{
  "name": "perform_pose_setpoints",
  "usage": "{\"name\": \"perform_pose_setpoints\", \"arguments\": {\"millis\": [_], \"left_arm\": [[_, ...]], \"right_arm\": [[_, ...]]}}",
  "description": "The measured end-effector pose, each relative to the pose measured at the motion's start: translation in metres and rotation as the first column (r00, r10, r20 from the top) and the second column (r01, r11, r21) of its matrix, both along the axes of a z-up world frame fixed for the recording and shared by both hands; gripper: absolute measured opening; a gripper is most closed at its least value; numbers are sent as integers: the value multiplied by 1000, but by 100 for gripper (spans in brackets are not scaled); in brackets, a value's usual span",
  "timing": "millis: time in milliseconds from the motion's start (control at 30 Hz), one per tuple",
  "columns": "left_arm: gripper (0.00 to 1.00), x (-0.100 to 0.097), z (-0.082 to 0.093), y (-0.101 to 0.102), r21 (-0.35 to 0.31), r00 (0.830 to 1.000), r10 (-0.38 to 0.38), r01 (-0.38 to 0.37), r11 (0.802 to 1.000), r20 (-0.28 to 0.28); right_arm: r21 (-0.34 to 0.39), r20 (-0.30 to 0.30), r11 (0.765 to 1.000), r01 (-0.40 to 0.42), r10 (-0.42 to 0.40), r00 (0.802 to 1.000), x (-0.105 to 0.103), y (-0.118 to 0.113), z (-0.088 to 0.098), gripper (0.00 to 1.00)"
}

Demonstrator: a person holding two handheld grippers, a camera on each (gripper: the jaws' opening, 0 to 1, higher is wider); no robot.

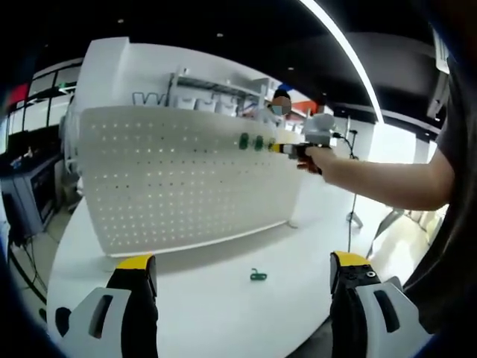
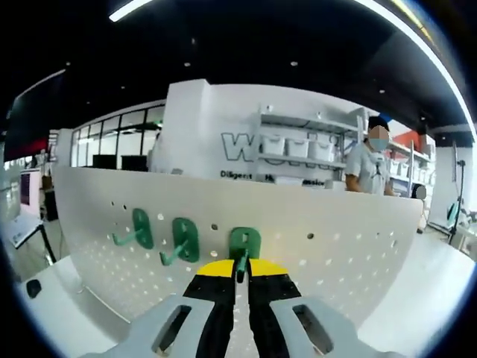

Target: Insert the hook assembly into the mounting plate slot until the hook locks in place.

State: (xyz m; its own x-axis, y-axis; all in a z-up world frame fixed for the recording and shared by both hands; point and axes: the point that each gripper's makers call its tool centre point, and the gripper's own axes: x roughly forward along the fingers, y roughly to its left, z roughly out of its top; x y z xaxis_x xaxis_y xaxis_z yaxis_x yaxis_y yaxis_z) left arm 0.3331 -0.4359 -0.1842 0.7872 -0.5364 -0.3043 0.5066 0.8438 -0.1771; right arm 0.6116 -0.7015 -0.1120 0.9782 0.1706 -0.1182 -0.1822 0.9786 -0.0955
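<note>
Green plastic hooks are the thing here: two already sit on the white pegboard (image 2: 313, 246), the left hook (image 2: 139, 228) and the middle hook (image 2: 182, 239), each with a flat oval back and a short prong poking out. A third hook (image 2: 244, 242) is against the board right beside them, and the right hand-held gripper (image 2: 240, 270) has its yellow-tipped jaws pinched together on its prong. Can't tell whether that one is seated in the holes, the jaws hide its lower part. One spare hook (image 1: 258, 276) lies on the white bench (image 1: 223, 306) in front of the board. The left hand-held gripper (image 1: 242, 272) hangs over the bench with jaws wide apart, holding nothing.
</note>
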Motion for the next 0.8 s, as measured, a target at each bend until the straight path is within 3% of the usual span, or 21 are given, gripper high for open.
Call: {"name": "perform_pose_setpoints", "arguments": {"millis": [233, 333, 600, 800], "left_arm": [[98, -3, 1, 2, 1, 1000, 5, -5, 1000, 3], [98, -4, 3, 2, -5, 1000, 7, -7, 1000, 7], [99, -8, 8, -5, -7, 1000, -11, 11, 1000, 20], [99, -13, 5, -9, -11, 1000, -22, 22, 1000, 10]], "right_arm": [[-10, 17, 1000, -6, 6, 1000, -5, -1, 11, 12], [-7, 28, 1000, 7, -7, 1000, -7, -4, 14, 20], [11, 15, 1000, -27, 27, 1000, -21, -5, 18, 20], [17, 4, 999, -50, 50, 999, -45, -6, 18, 20]]}}
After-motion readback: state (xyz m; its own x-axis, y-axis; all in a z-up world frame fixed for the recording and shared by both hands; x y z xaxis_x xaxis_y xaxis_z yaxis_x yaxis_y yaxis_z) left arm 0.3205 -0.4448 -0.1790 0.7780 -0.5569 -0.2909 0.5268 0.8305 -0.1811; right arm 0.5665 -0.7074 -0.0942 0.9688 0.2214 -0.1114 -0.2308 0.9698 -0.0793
